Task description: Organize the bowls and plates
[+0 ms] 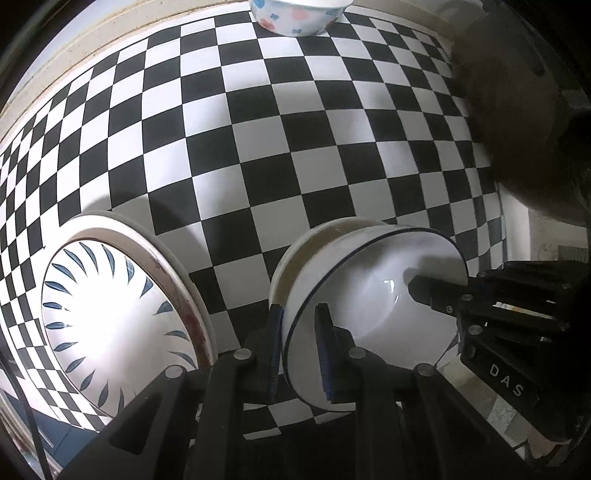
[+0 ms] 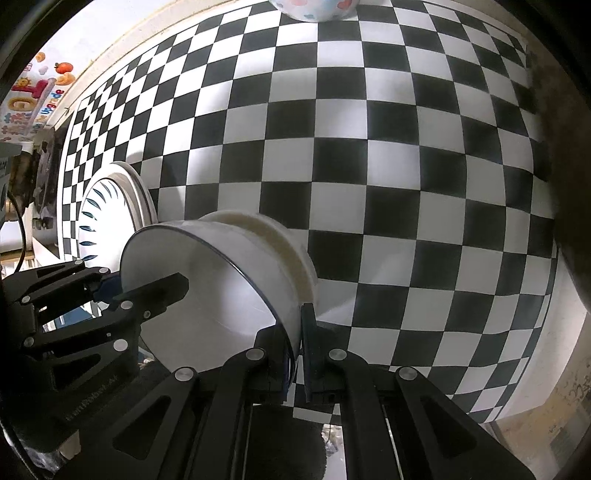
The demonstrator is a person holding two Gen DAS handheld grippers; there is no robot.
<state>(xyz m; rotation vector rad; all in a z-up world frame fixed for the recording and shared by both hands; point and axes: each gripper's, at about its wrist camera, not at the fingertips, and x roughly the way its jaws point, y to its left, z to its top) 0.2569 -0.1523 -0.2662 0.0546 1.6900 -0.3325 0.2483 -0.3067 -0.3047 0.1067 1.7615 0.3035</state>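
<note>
The white bowl (image 1: 373, 295), stacked in another, hangs at lower centre of both views, clenched at opposite rim edges by the left gripper (image 1: 301, 347) and right gripper (image 2: 297, 343); the patterned plate (image 1: 110, 325) lies just beside it at frame left on the chequered surface (image 1: 295, 147).

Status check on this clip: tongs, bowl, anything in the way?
Both tongs, left and right, shut on opposite rims of the white bowl. Bowl held over checkered cloth. Plate stack beside it, floral bowl far off.
</note>
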